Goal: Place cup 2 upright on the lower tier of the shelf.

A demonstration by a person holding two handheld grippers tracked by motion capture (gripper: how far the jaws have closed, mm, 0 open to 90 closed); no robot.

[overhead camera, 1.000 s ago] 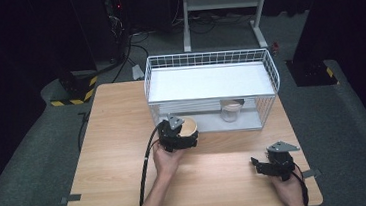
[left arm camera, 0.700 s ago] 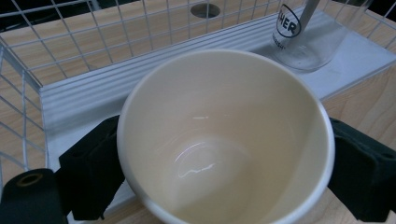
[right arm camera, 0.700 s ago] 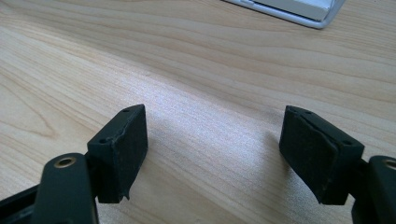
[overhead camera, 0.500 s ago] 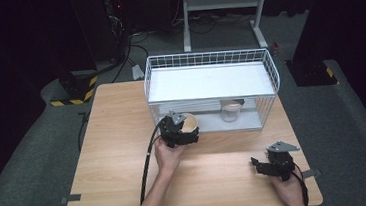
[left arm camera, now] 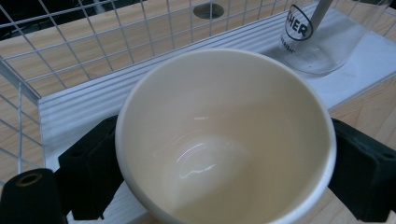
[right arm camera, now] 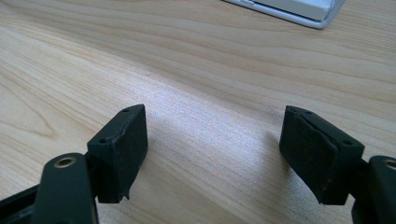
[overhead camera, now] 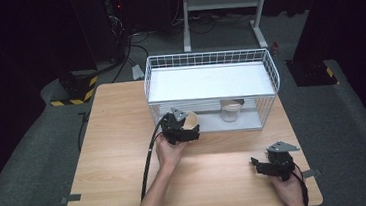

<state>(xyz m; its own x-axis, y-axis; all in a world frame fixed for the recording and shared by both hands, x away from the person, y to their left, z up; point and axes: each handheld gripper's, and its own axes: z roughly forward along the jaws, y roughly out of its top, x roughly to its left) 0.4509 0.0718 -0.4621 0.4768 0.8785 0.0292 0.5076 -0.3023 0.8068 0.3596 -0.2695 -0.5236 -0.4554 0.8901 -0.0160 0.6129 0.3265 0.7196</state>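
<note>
Left gripper (overhead camera: 185, 125) clamping cream bowl (left arm camera: 224, 140), wire basket (overhead camera: 268, 70) just ahead; right gripper (right arm camera: 224, 154) spread, empty, above table (right arm camera: 210, 70).

We are looking down on a light wooden surface (overhead camera: 119, 138) standing on a grey carpeted floor (overhead camera: 30, 161). The room around it is lying in darkness, with light falling mainly on the wood. Beyond the far edge, a white metal stand (overhead camera: 222, 1) is rising from the floor, and black cables (overhead camera: 137, 36) are trailing across the carpet beside it. A block with yellow-and-black hazard stripes (overhead camera: 75, 95) is sitting at the far left corner.
</note>
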